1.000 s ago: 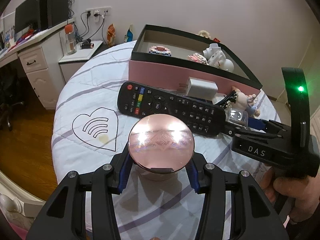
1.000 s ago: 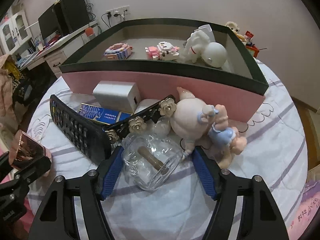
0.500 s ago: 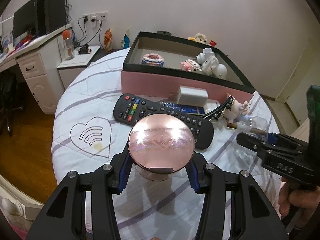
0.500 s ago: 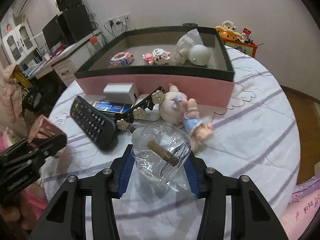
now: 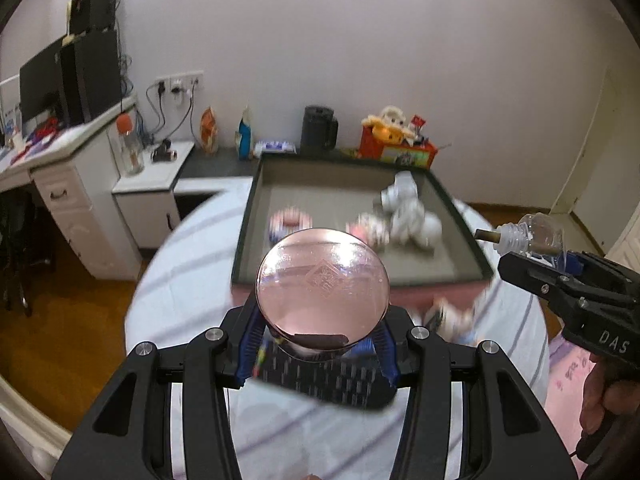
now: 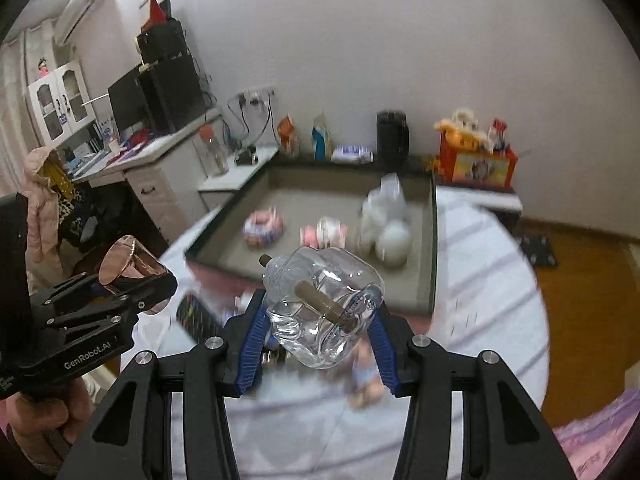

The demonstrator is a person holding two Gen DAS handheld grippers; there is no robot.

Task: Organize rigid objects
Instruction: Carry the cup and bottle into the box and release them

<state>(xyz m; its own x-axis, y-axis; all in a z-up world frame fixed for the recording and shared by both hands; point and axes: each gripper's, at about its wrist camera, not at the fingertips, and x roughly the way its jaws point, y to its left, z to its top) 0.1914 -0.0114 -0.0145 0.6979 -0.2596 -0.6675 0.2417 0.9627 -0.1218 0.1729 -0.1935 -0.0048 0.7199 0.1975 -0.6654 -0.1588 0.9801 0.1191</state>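
My left gripper [image 5: 318,354] is shut on a round rose-gold tin [image 5: 322,278], held in the air over the black remote [image 5: 328,380]. My right gripper [image 6: 318,340] is shut on a clear glass bottle [image 6: 322,308] with a cork stopper, also lifted off the table. Each gripper shows in the other's view: the right gripper [image 5: 536,256] with the bottle [image 5: 538,236] at the right, the left gripper [image 6: 132,284] with the tin [image 6: 130,266] at the left. Ahead lies the pink box [image 5: 460,236] with dark rim, holding white figurines [image 5: 404,216] and small brick models.
A baby doll [image 6: 364,380] and the remote [image 6: 196,316] lie on the round white-clothed table [image 5: 184,264] before the box. Behind stand a black cup [image 5: 318,130], an orange toy box [image 5: 394,146], a white cabinet [image 5: 148,200] and a desk with monitor at left.
Both grippers have risen from the table, carrying the tin and the bottle. The right gripper closed onto the bottle first. The box now sits lower and farther in both views.
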